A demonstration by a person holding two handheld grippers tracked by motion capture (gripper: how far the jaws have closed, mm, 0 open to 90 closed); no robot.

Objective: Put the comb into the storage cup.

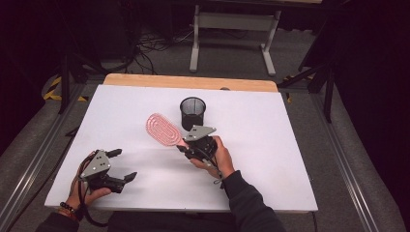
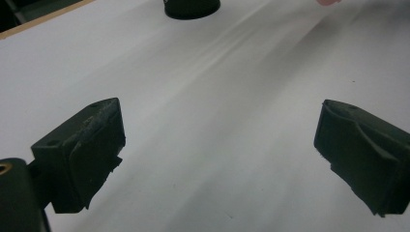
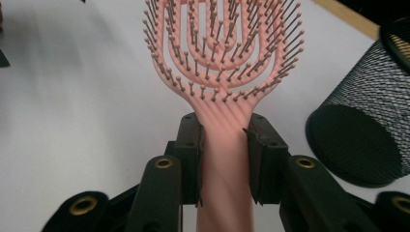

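Here, one hairbrush (image 3: 223, 58) – one mesh cup (image 1: 192, 112)

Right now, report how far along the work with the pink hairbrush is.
Done: the right gripper is shut on the pink hairbrush by its handle, head pointing away from the hand, and seems to carry it above the white table. In hand: the brush is beside the black mesh cup, not in it. Left, probably: getting it into the cup. The left gripper is open and empty.
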